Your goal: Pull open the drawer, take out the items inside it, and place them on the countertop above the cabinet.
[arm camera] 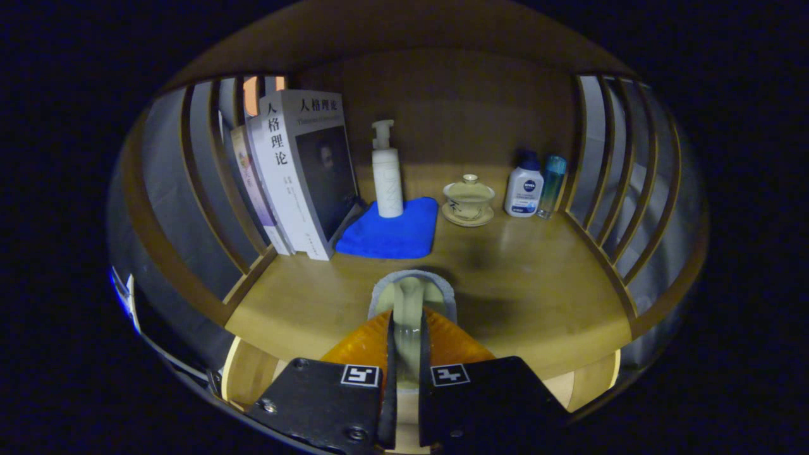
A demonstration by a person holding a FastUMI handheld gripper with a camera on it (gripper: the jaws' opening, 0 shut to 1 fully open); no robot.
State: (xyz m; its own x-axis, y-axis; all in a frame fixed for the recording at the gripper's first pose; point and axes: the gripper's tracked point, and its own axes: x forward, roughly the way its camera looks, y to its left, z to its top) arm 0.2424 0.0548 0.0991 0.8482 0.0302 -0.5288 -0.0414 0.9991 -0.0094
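Though half hidden, a pale cup (pixel 412 302) with grey rim, pinched between gripper (pixel 404 354) fingers.

Front and middle of the worktop (pixel 537 297) is wide open. Back row's crowded: books (pixel 297 177), blue cloth (pixel 392 230) with pump bottle (pixel 387 170), lidded cup (pixel 468 201), two small bottles (pixel 534 186). Slatted rails (pixel 607 189) wall off both sides.

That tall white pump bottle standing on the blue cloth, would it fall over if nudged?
Probably: the tall white pump bottle is narrow and high, and the folded blue cloth beneath looks soft. It seems rigid plastic, unlikely to break. The hand-held gripper is shut on something pale.
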